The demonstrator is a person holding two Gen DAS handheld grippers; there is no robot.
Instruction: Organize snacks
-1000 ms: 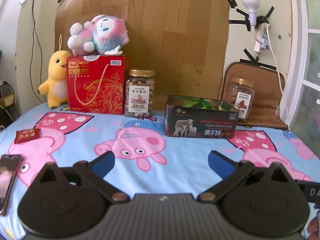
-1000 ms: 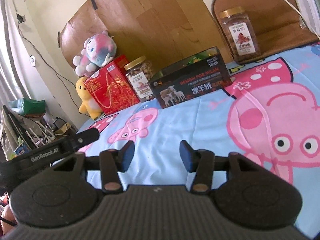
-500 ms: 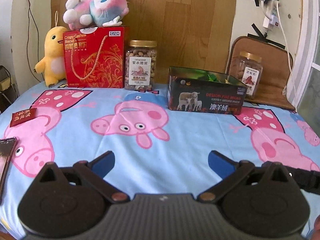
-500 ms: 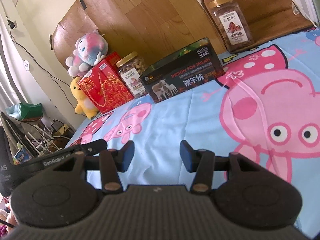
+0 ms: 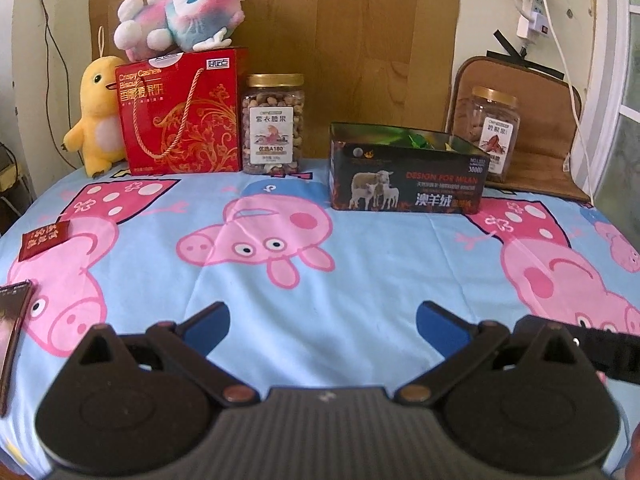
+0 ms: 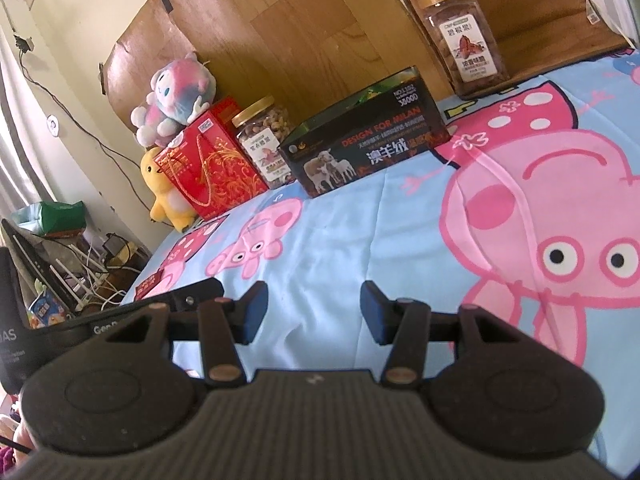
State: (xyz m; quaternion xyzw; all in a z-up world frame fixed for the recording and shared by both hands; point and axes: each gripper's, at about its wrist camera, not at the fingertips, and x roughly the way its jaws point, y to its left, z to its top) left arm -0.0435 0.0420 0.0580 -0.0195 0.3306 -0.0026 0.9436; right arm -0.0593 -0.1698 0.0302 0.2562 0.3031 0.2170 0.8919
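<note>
Along the back of the bed, against the wood-grain board, stand the snacks I am meant to sort: the red cashew biscuit box with a pink plush toy lying on its top, the gold-lidded nut jar just beside it, the open black tin further right, and a second jar behind the tin's far corner. A small red packet lies apart, near the left edge of the cartoon-pig sheet. Both sets of my fingers are empty: the left gripper spread wide, the right gripper held about half apart, both low over bare sheet and well short of everything. My worry is the soft bedding: a tall jar nudged off-centre could tip. Tugging the red box would likely spill the plush toy. The flat packet may slip under my fingers or drag the cloth.
</note>
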